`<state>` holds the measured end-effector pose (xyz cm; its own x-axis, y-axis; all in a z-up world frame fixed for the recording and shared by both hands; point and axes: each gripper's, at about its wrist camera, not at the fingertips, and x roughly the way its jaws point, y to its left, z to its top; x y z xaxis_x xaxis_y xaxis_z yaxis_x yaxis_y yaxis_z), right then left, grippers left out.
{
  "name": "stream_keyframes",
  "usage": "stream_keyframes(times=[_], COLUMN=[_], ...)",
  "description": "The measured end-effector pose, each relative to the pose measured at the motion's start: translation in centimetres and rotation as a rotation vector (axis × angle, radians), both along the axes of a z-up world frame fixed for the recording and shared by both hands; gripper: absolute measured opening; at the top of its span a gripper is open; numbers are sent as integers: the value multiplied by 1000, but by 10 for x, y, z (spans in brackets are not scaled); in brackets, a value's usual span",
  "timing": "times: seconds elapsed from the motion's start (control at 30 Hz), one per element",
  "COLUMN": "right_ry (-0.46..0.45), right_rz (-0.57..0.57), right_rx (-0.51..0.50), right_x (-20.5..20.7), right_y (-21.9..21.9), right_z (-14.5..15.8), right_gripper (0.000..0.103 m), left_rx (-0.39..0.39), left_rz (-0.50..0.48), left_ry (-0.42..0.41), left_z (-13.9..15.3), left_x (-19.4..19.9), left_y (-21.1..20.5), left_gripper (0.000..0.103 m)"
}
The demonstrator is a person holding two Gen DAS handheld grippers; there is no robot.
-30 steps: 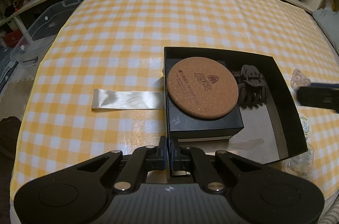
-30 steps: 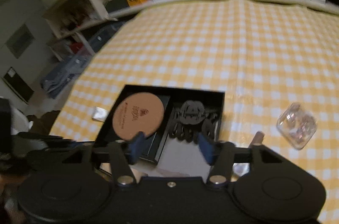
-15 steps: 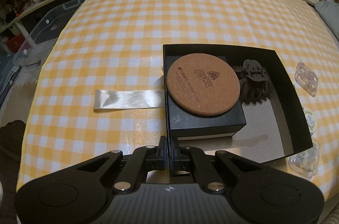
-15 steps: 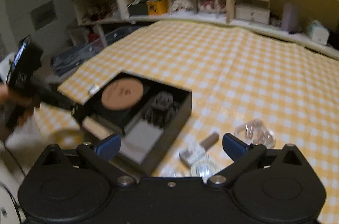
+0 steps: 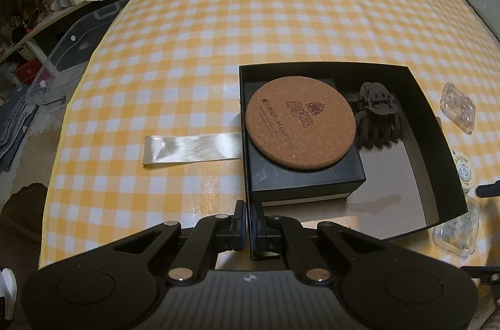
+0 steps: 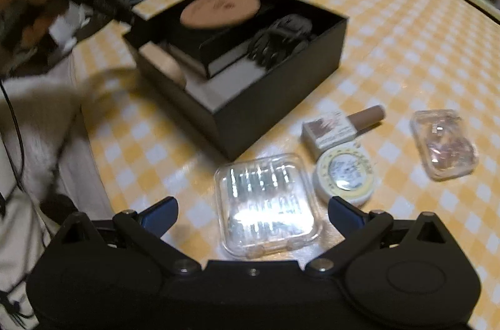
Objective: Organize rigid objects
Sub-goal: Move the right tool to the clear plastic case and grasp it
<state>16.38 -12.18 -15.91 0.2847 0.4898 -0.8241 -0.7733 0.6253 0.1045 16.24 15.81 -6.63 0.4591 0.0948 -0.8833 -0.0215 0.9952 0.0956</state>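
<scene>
Your left tool [image 5: 249,225] was clamped on the near wall of the black box [image 5: 422,99], which held a cork coaster [image 5: 300,124]; its print was unreadable. Your right tool [image 6: 252,213] was spread wide over a clear case [image 6: 267,202], seen whole only from the right wrist, near the counter [image 6: 406,27] edge.

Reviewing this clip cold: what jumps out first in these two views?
The open black box on the yellow checked tablecloth dominates, with a round cork coaster lying on a smaller black box inside and a dark hair claw beside it. The left gripper is shut on the box's near wall. The right gripper hangs open over a clear plastic case outside the box.
</scene>
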Motion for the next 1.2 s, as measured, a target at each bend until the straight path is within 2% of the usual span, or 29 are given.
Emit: stream_keyframes(times=[0.13, 0.27, 0.43, 0.6, 0.67, 1.07, 1.2], right_ry=[26, 90, 67, 30, 20, 17, 11], right_rz=[10, 54, -24, -41, -42, -50, -57], right_rx=[-29, 3, -26, -78, -81, -100, -96], right_x=[0, -6, -2, 2, 2, 2, 1], right_y=[9, 15, 27, 36, 35, 34, 35], right_z=[-8, -2, -5, -9, -9, -10, -9], right_gripper=[103, 103, 102, 82, 79, 80, 74], left_rx=[0, -1, -10, -24, -23, -24, -24], left_rz=[0, 0, -1, -1, -1, 0, 0], left_ry=[0, -2, -7, -8, -7, -6, -6], left_z=[0, 0, -2, -2, -2, -2, -2], left_x=[1, 1, -2, -3, -1, -1, -1], left_y=[0, 0, 0, 3, 3, 3, 3], left_gripper=[3, 3, 3, 3, 3, 3, 3])
